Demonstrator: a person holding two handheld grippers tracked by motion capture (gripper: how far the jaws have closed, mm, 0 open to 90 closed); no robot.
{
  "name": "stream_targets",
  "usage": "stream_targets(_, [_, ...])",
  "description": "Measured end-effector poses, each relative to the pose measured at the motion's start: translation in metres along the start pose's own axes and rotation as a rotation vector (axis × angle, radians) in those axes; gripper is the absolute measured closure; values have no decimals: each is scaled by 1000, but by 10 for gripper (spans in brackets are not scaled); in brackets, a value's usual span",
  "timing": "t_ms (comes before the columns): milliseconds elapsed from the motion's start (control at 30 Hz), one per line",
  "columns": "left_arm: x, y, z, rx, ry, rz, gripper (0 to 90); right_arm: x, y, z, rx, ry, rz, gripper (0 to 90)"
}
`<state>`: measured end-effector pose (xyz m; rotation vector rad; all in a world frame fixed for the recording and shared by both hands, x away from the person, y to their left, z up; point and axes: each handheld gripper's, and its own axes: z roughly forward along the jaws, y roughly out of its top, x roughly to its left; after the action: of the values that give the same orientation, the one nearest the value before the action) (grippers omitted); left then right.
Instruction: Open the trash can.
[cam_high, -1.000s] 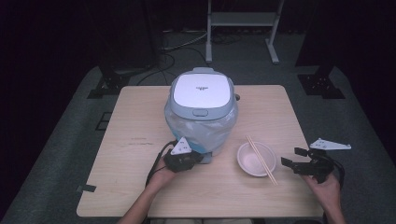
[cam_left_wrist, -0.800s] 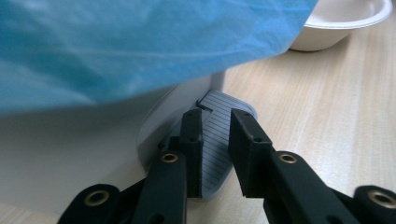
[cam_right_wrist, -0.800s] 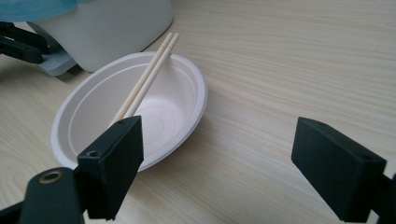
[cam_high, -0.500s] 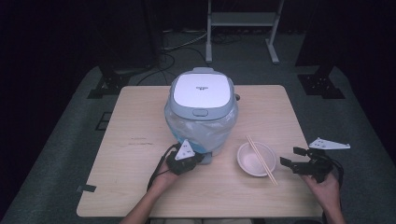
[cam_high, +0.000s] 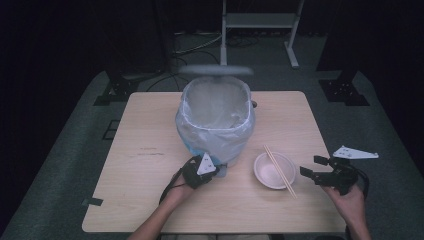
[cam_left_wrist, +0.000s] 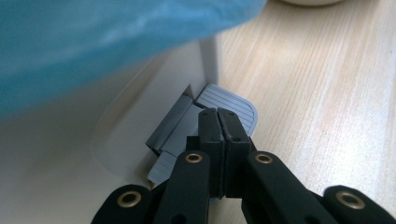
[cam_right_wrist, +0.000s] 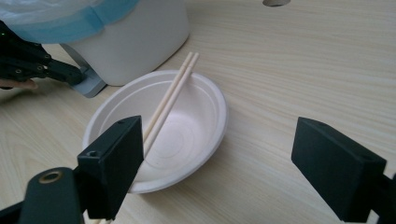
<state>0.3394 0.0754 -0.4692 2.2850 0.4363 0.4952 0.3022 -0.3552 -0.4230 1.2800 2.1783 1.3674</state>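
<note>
A white pedal bin (cam_high: 215, 135) lined with a pale blue bag stands mid-table, its grey lid (cam_high: 216, 70) flipped up and blurred. My left gripper (cam_high: 218, 169) is at the bin's foot. Its jaws have just been closing and are shut with nothing between them, their tips (cam_left_wrist: 218, 114) resting on the grey ribbed pedal (cam_left_wrist: 236, 100). A white bowl (cam_high: 270, 172) with a pair of wooden chopsticks (cam_high: 280, 170) across it sits right of the bin. My right gripper (cam_high: 311, 166) is open just right of the bowl (cam_right_wrist: 187, 126), level with the table, the chopsticks (cam_right_wrist: 170, 95) ahead of it.
The wooden table (cam_high: 140, 150) has bare room to the left and behind the bowl. The right hand sits near the table's right edge. A metal stand (cam_high: 260, 20) is on the floor beyond the far edge. The left gripper (cam_right_wrist: 28, 65) shows by the bin base.
The bin's lid has swung from shut to raised, showing the bag-lined inside. The left gripper has edged in onto the pedal. The right gripper has kept still.
</note>
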Motion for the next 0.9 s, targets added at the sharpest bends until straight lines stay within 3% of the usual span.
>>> stream_targets(133, [2,2,1,18,6,13,900,7,9,0,18,11,-28,154])
stream_targets(333, [2,0,1,4,1,-5,900,23,28,1,62,42,-73,153])
stream_targets(500, [2,2,1,23,11,22,900,32,39,8,108,57,-95,154])
stream_targets(900, [2,3,1,29,8,20,900,45,51,40,197,60,-123,161])
